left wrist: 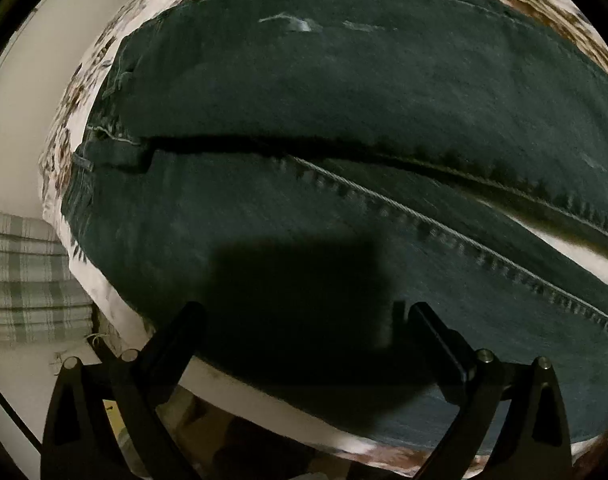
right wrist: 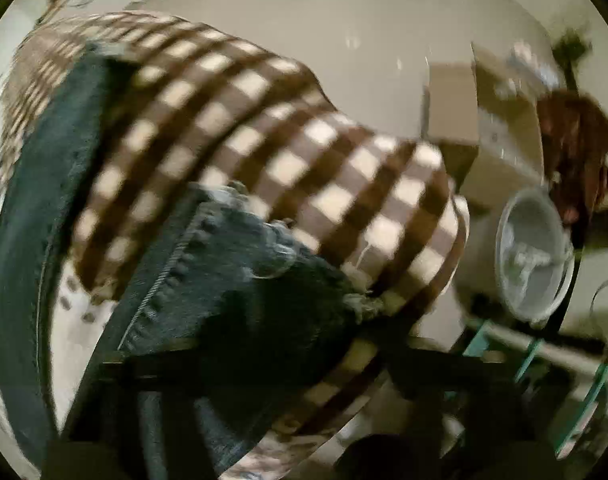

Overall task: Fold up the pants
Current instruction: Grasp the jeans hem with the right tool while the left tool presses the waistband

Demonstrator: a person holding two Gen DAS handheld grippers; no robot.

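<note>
The left gripper point(left wrist: 304, 312) hangs over dark jeans point(left wrist: 344, 120) spread on a floral bedspread point(left wrist: 83, 92), its jaws wide apart and gripping nothing, a plaid cushion point(left wrist: 23, 280) at nine o'clock. In the right wrist view (badly blurred) the jeans' frayed hem point(right wrist: 271, 256) lies on a brown checked blanket point(right wrist: 263, 120); whether the right gripper point(right wrist: 263, 364) grips it I cannot tell. A white bucket point(right wrist: 532, 256) sits at three o'clock.

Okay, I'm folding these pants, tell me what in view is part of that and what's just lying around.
Part of the job:
- dark jeans, spread on the bed
- frayed leg hem
- left gripper, jaws open above the denim
- right gripper, too blurred to judge

Just lying about:
- brown checked blanket
- floral bedsheet
- white bucket
- cardboard box
</note>
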